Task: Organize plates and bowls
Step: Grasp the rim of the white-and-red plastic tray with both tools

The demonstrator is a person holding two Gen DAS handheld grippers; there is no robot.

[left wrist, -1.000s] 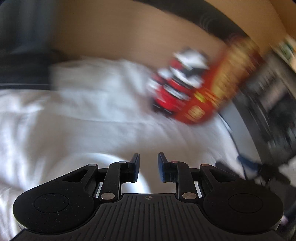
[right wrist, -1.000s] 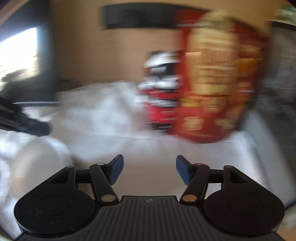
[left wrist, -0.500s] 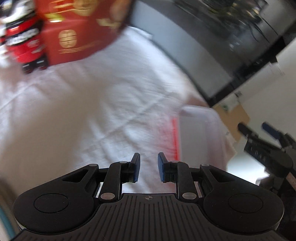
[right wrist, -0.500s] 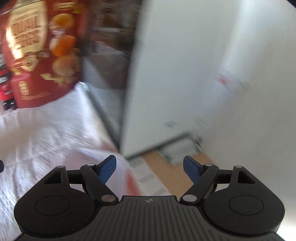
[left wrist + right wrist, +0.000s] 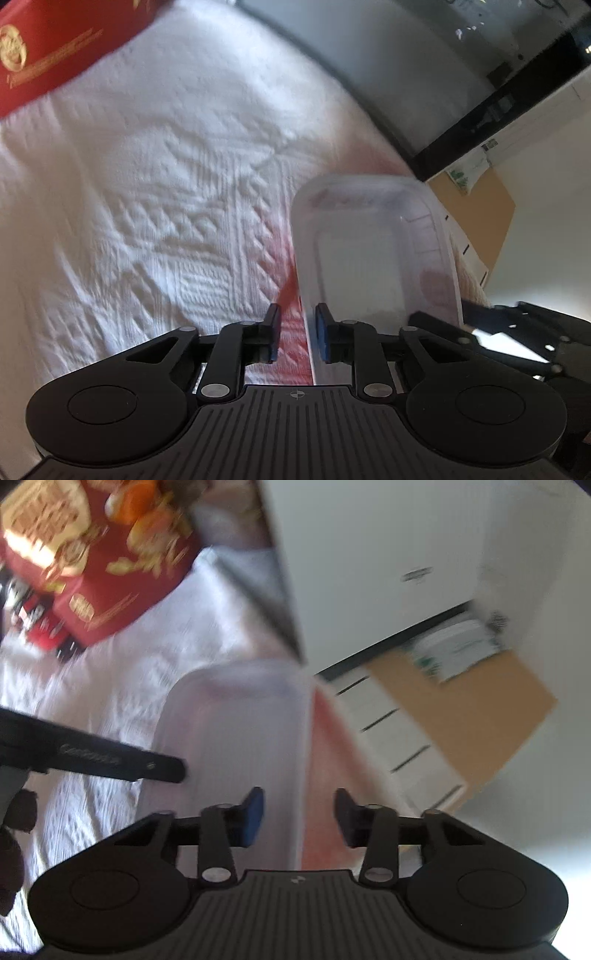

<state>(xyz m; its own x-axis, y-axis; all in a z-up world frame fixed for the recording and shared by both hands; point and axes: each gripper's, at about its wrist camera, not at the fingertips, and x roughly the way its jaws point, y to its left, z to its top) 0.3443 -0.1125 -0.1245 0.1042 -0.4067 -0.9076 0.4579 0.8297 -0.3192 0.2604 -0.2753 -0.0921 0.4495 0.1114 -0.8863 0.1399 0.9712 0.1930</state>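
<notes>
Approach to clear tub (image 5: pixel 373 254)
Left gripper (image 5: pixel 297 332) narrowly parted, empty; right gripper (image 5: pixel 298 818) spread wide, straddling rim; next, clamp both sides.

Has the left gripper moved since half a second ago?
Yes. The left gripper has advanced toward the translucent plastic tub: the tub looms larger with its near rim between the fingers, and the red box has slid further off the top-left.
</notes>
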